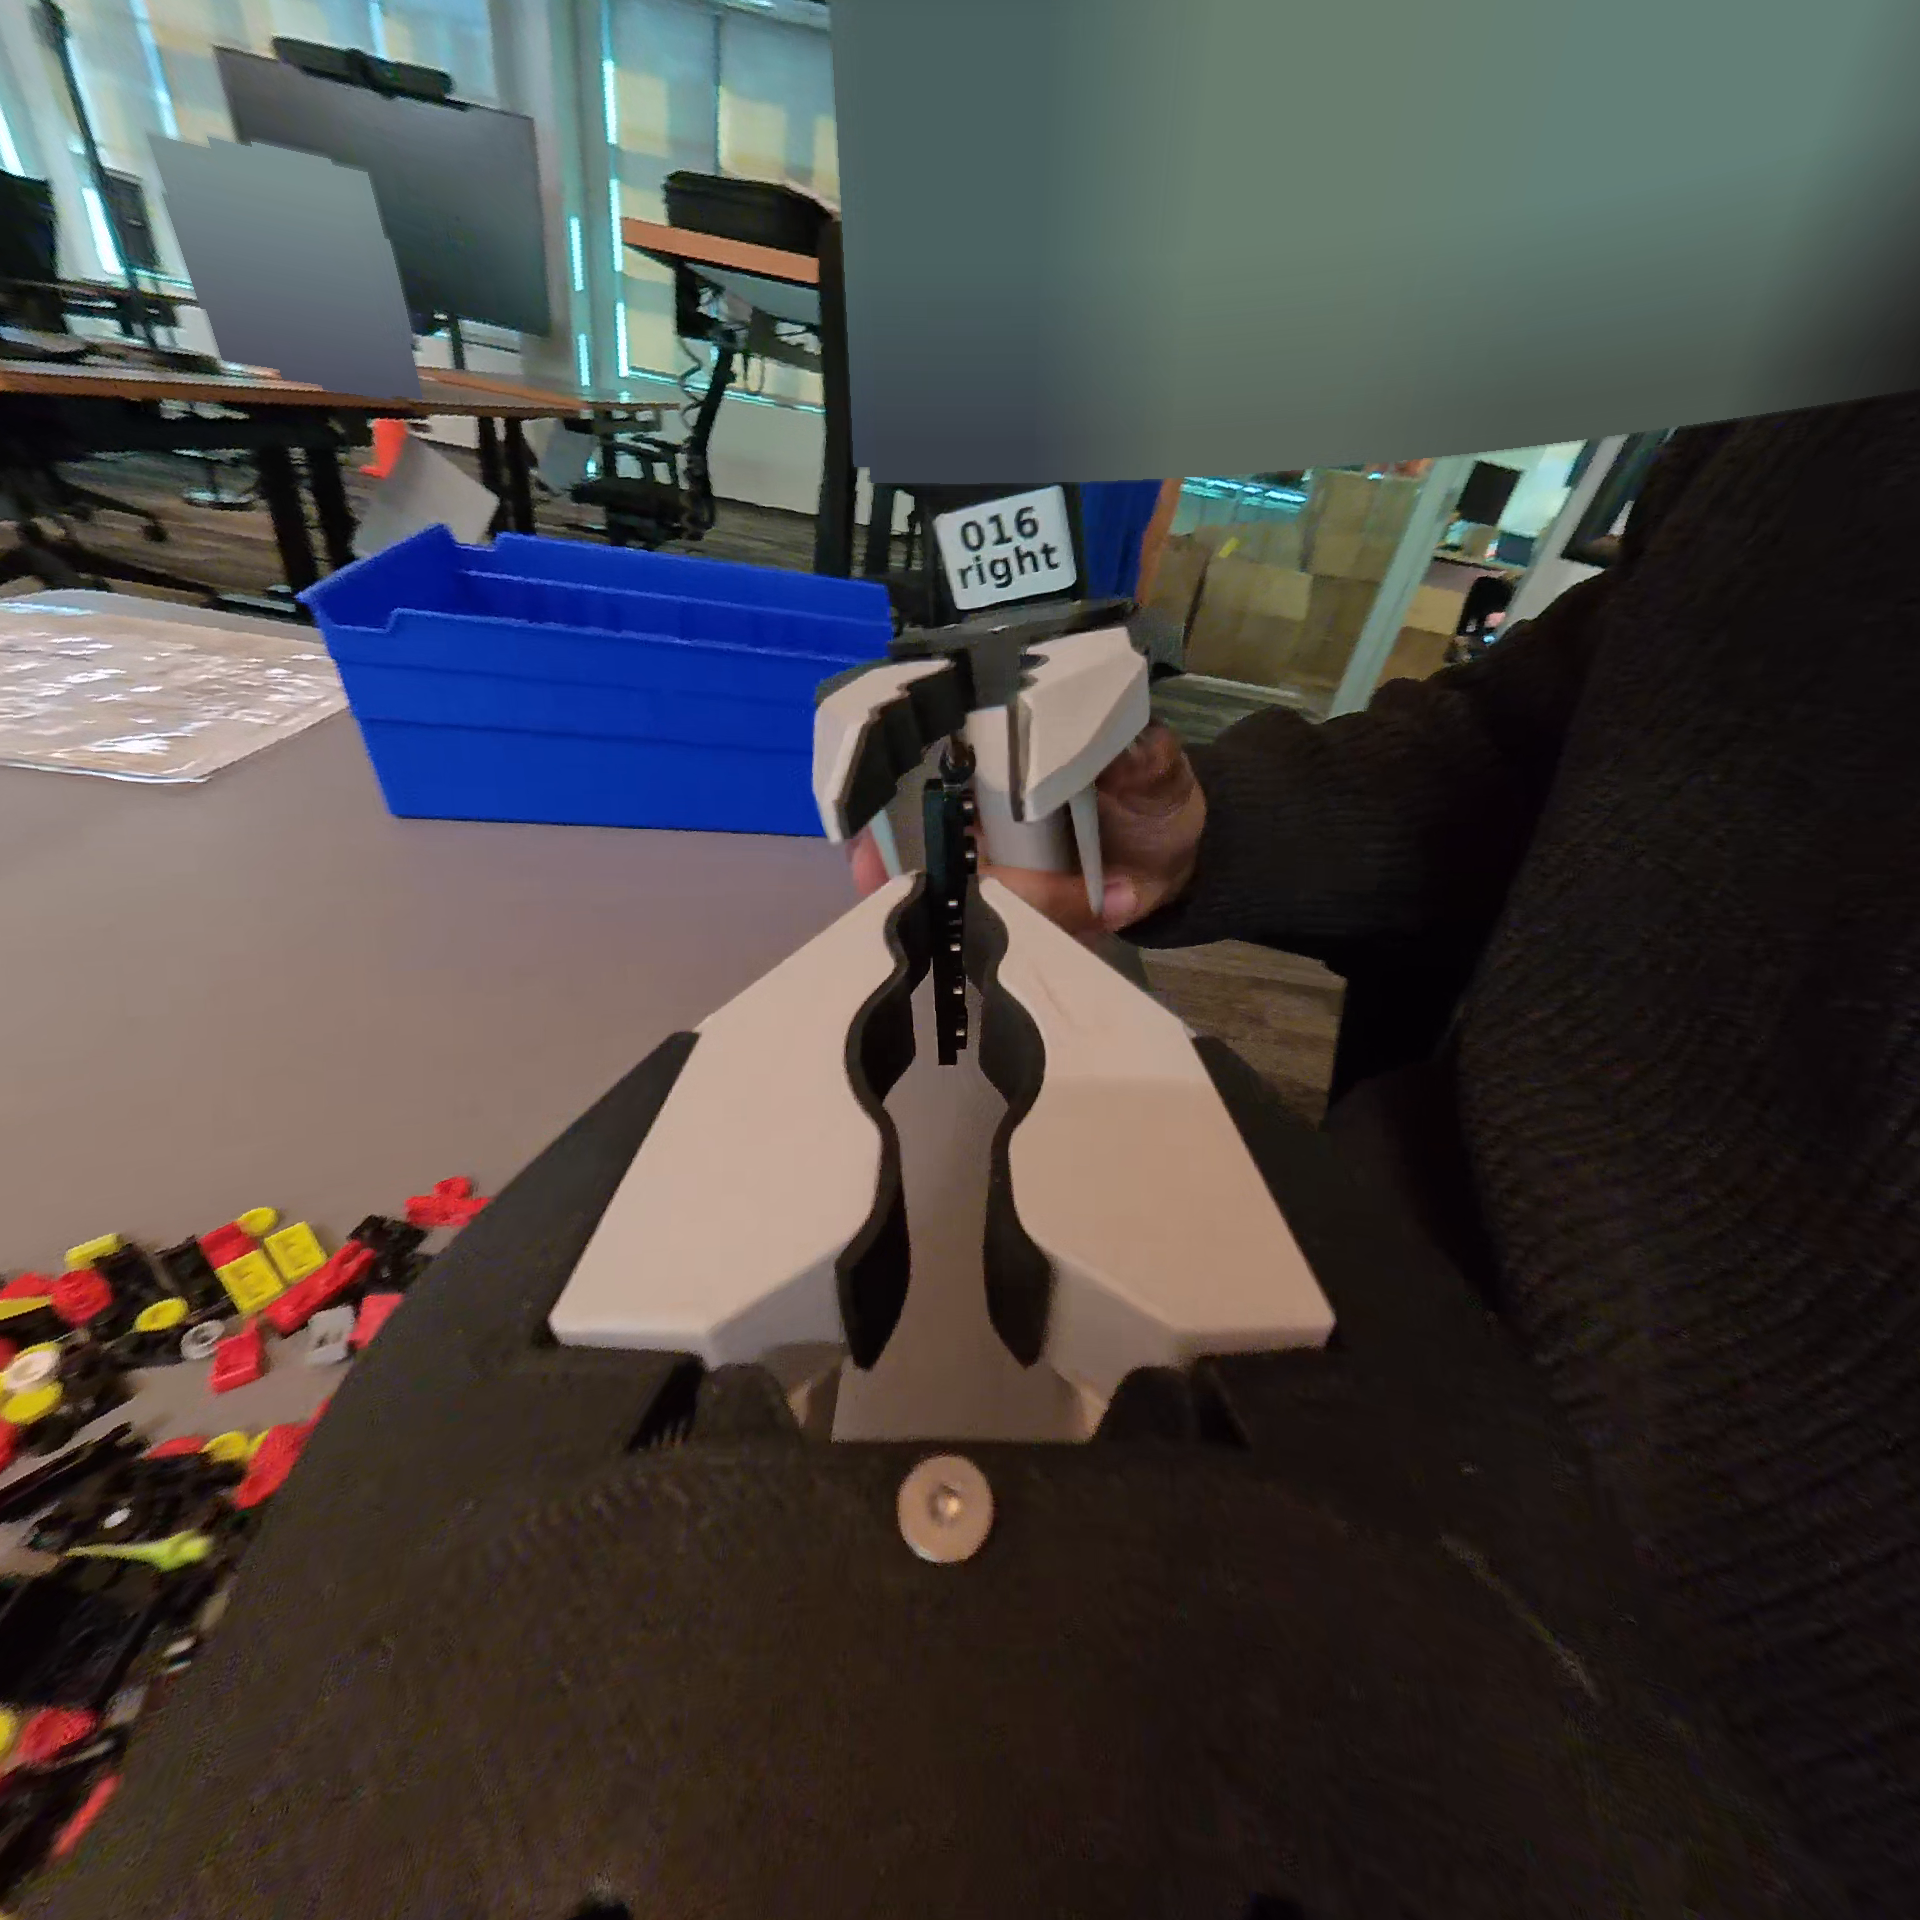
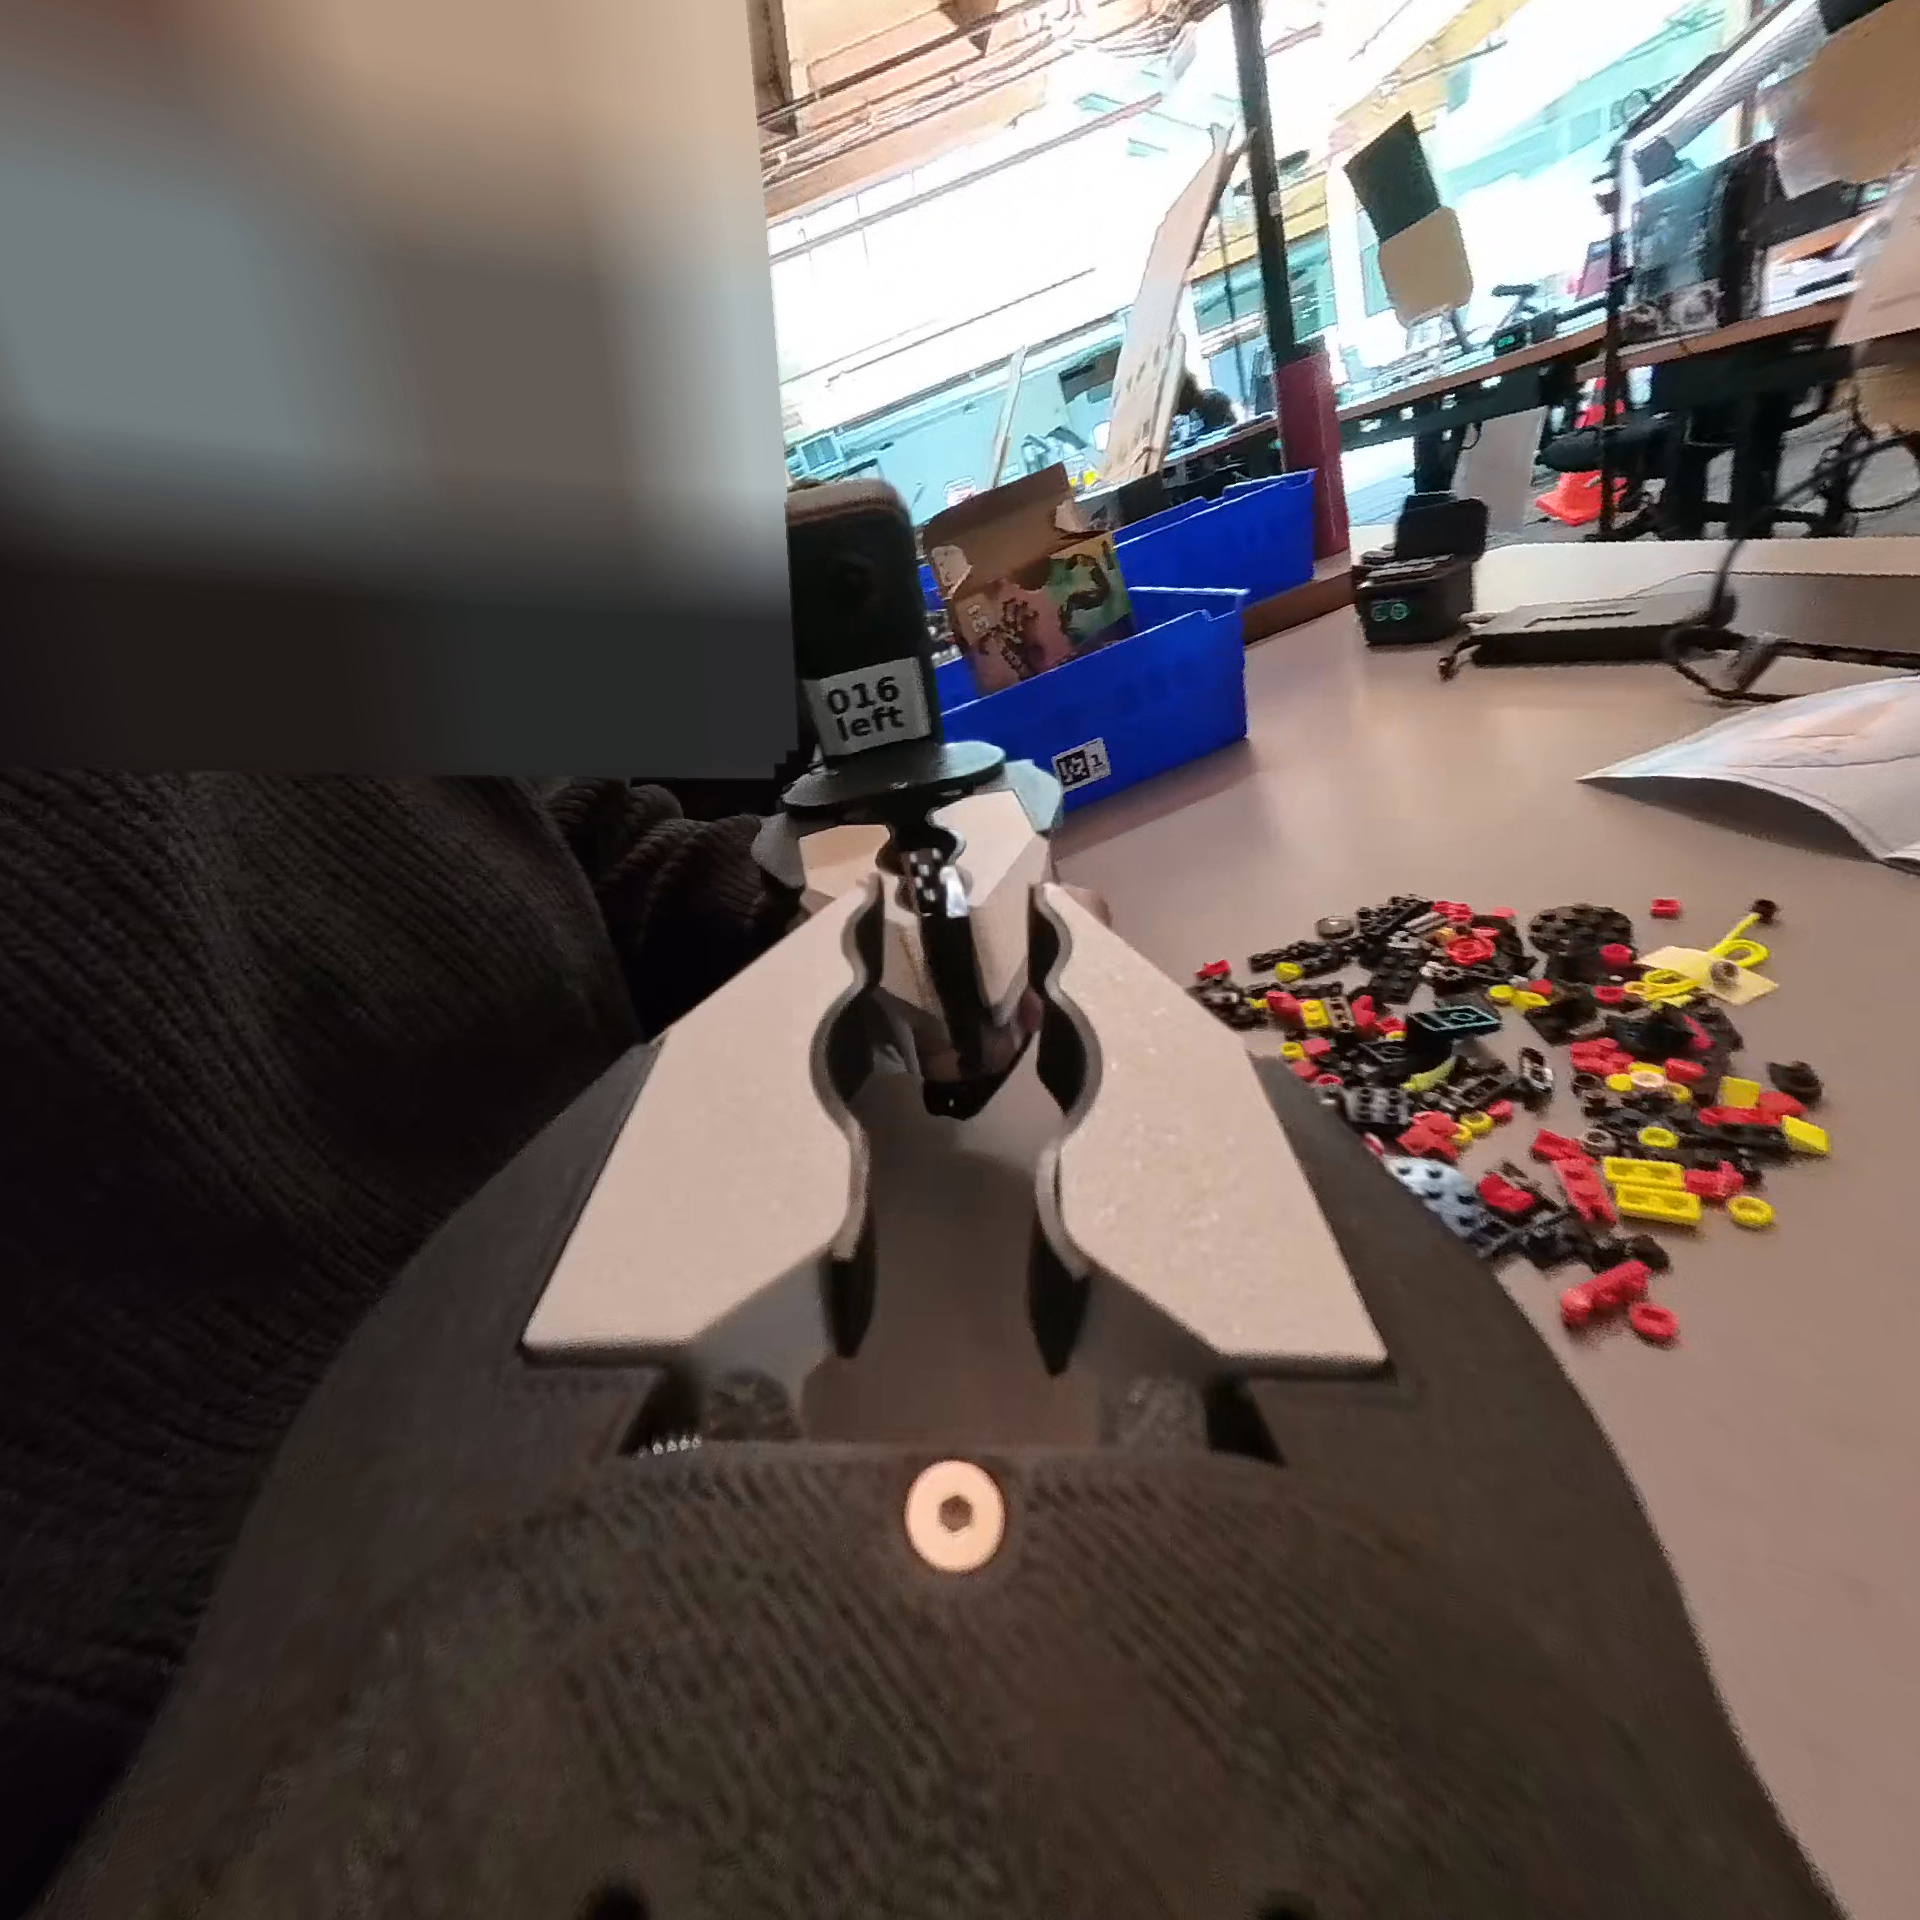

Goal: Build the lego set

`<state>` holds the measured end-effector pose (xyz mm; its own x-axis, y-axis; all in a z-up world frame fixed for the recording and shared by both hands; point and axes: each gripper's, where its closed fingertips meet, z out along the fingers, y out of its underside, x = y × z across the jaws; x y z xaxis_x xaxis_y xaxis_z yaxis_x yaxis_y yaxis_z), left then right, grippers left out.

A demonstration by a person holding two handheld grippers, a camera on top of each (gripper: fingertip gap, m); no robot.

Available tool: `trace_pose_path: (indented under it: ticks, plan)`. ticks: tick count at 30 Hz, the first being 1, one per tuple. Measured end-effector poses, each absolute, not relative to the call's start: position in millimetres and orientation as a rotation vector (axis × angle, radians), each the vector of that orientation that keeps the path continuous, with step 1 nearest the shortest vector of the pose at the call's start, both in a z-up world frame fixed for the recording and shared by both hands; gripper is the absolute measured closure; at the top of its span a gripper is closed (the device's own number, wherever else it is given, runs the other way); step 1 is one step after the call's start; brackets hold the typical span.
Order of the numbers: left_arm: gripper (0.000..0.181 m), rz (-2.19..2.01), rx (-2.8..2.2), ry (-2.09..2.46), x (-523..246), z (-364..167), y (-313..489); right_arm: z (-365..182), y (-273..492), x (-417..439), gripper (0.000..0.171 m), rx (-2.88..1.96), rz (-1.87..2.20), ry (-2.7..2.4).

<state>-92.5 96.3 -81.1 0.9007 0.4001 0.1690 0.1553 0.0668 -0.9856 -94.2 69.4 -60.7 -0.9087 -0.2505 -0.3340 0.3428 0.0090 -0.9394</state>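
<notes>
Above the tabletop [image 1: 416,987] we hold a long black lego strip [image 1: 951,914] between the left gripper [image 1: 951,904] and right gripper [image 2: 948,914]. Both pairs of fingers look nearly closed on it. Loose lego pieces [image 2: 1538,1070] lie nearby.

The left hand-held gripper [image 1: 948,914] has two pale grey wedge-shaped fingers [image 1: 790,1164] with wavy black inner edges, seated in a coarse-textured black printed body [image 1: 935,1662] with one silver screw and washer [image 1: 943,1507] at its centre. The right hand-held gripper [image 2: 948,914] is built alike: grey fingers [image 2: 1195,1164], black wavy liners, a black ribbed body [image 2: 935,1714] and a pale washer with a screw [image 2: 954,1513]. Each carries a black camera post [image 2: 857,613] on a round black disc, bearing a white label [image 1: 1006,548]. The person wears a dark ribbed knit sleeve [image 1: 1455,790].
</notes>
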Motion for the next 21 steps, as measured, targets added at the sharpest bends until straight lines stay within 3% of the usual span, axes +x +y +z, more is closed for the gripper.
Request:
trace_pose_path:
  ticks: [2,6,21]
  plan:
    - [0.179,0.152,-1.492,-0.452,-89,-79,100,-60,68,-88,0.145,0.073,-1.942,1.876]
    - [0.180,0.097,-1.455,-0.465,-87,-75,102,-59,67,-83,0.164,0.048,-1.941,1.872]
    - [0.180,0.032,-1.418,-0.483,-86,-72,102,-58,67,-83,0.165,0.039,-1.924,1.881]
